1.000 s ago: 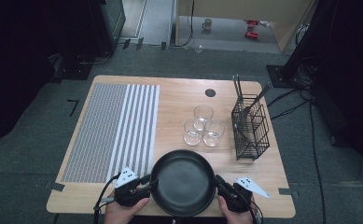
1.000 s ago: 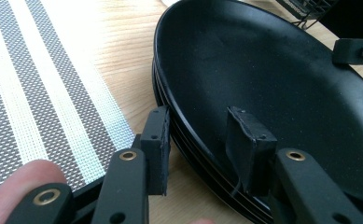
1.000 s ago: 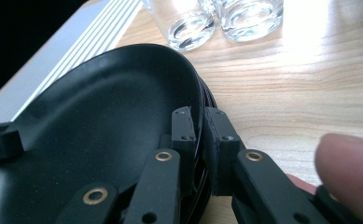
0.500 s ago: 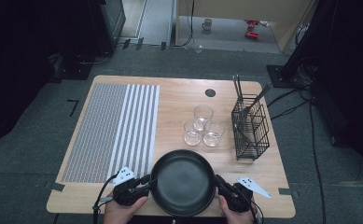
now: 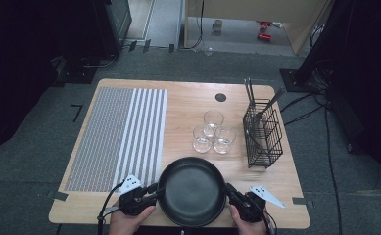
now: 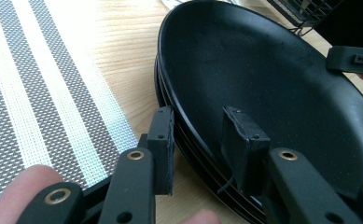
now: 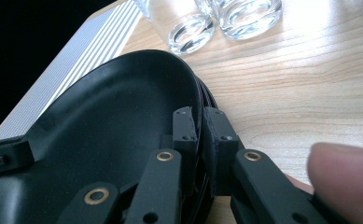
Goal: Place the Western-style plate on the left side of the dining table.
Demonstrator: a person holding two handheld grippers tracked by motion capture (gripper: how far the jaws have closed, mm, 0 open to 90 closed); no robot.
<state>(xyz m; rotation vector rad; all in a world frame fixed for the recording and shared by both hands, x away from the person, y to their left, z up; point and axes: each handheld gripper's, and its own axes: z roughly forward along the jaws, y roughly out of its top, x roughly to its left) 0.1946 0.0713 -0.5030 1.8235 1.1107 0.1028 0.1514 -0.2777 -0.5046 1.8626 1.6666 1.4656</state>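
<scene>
At the near edge of the wooden table (image 5: pixel 188 100) a person's two hands hold a gripper each against a stack of black plates (image 5: pixel 192 190), which sits flat on the wood just right of the striped placemat (image 5: pixel 117 137). The left gripper (image 5: pixel 154 190) meets the stack's left rim. In the left gripper view its jaws straddle that rim, one pad inside the top plate and the other outside it with a gap showing, so this gripper (image 6: pixel 198 144) is not clamped; its jaws have just been closing a little around the rim. The right gripper (image 5: pixel 227 190) meets the right rim. In the right gripper view its two pads sit pressed on either side of the stacked rim edge, so this gripper (image 7: pixel 200 135) is clenched on the black plates (image 7: pixel 109 140).

Farther out, past the stack, three clear glasses (image 5: pixel 212 132) stand close together in a cluster. To their right a black wire caddy (image 5: pixel 262 133) stands upright with cutlery (image 5: pixel 250 93) sticking out of its top. Near the far edge a small dark round hole (image 5: pixel 221 97) marks the tabletop.
</scene>
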